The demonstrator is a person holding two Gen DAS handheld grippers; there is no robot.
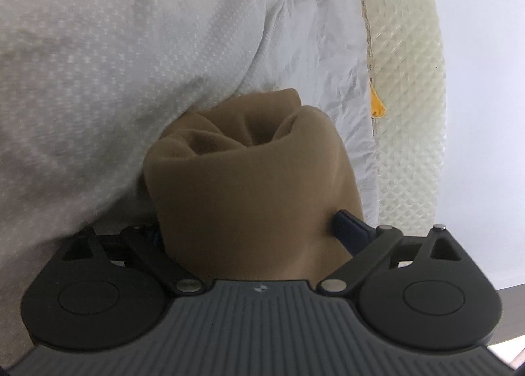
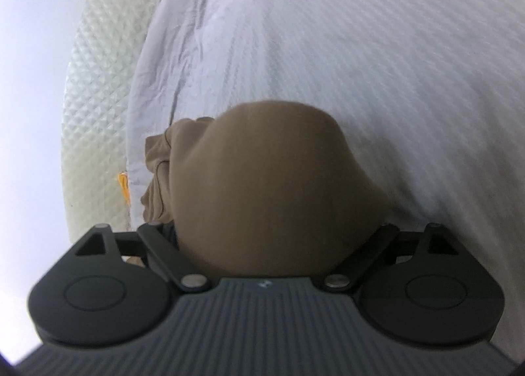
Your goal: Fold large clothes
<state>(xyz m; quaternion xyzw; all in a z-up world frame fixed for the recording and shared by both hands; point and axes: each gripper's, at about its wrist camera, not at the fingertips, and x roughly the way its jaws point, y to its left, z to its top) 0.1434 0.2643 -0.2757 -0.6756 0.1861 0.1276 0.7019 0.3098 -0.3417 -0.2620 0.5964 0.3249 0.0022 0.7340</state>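
Both wrist views are showing pretty much the same thing here. A tan garment (image 1: 249,185) is sitting bunched up on a white bed cover (image 1: 98,64), rolled into a thick wad right in front of each camera. The left gripper (image 1: 252,235) is sitting with its jaws spread wide, the cloth lying between them; one blue finger (image 1: 349,228) is showing against the fabric on the right, but I can't tell if it's pressing. The right gripper (image 2: 275,244) is also standing wide, cloth (image 2: 262,185) bulging between its jaws, fingertips hidden. A quilted cream mattress edge (image 1: 407,97) is running alongside the cover.
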